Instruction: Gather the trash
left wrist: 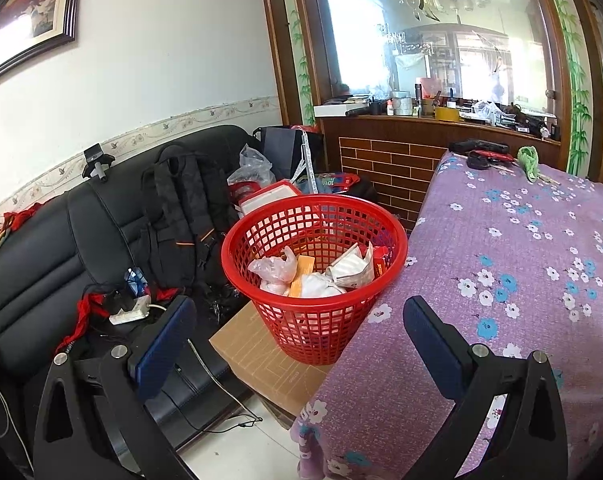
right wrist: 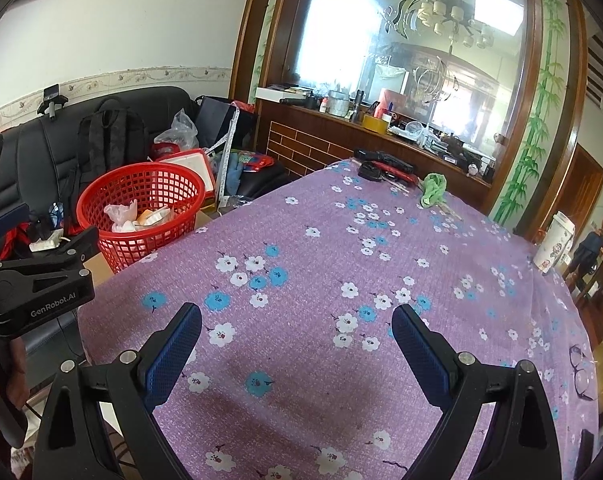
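Note:
A red mesh basket (left wrist: pixel 315 264) stands on a cardboard box beside the table, holding crumpled plastic bags and wrappers (left wrist: pixel 313 276). It also shows in the right wrist view (right wrist: pixel 141 208). My left gripper (left wrist: pixel 301 316) is open and empty, just in front of and above the basket's near rim. My right gripper (right wrist: pixel 297 320) is open and empty above the purple flowered tablecloth (right wrist: pixel 341 264). The left gripper's body (right wrist: pixel 41 280) shows at the left of the right wrist view. A crumpled green cloth (right wrist: pixel 433 188) lies at the far end of the table.
A black sofa (left wrist: pixel 53 248) with a backpack (left wrist: pixel 181 208) and clutter is left of the basket. A cardboard box (left wrist: pixel 261 356) sits under the basket. A paper cup (right wrist: pixel 553 244) stands at the table's right edge, glasses (right wrist: pixel 581 372) near it. Black and red items (right wrist: pixel 385 168) lie at the far end.

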A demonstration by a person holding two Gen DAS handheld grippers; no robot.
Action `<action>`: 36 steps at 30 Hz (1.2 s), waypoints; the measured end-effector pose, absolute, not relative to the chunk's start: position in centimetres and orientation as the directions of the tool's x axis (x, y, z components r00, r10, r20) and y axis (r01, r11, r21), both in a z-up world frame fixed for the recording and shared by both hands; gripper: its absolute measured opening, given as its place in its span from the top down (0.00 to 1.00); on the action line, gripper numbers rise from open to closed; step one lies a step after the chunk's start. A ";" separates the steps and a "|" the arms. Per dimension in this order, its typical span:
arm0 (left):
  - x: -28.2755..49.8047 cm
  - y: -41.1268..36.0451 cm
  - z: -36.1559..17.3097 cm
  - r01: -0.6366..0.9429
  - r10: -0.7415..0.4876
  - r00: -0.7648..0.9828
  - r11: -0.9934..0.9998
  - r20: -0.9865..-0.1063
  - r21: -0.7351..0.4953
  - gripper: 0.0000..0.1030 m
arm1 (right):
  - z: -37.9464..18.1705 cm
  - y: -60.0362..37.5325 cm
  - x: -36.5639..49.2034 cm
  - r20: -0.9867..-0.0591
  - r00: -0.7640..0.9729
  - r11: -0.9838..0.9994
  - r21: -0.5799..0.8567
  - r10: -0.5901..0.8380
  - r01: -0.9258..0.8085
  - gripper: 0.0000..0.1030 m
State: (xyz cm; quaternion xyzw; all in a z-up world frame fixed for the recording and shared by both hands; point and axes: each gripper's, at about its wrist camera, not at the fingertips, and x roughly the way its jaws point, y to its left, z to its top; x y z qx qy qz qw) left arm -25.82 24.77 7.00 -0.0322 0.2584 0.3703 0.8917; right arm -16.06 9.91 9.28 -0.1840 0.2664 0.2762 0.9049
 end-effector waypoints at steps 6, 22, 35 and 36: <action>-25.9 24.9 6.9 -0.677 0.643 0.589 0.723 -0.489 0.134 0.00 | 9.1 10.0 -16.0 -0.589 0.703 0.779 -0.187 0.400 -0.599 0.05; -26.0 25.1 6.8 -0.675 0.640 0.589 0.725 -0.493 0.134 0.00 | 8.8 9.9 -15.9 -0.595 0.700 0.778 -0.189 0.395 -0.599 0.05; -25.9 24.9 6.6 -0.672 0.639 0.589 0.728 -0.495 0.140 0.00 | 8.4 9.5 -15.6 -0.608 0.692 0.779 -0.183 0.390 -0.599 0.05; -25.9 24.9 6.6 -0.671 0.639 0.588 0.728 -0.496 0.141 0.00 | 8.4 9.6 -15.6 -0.608 0.692 0.779 -0.183 0.389 -0.600 0.05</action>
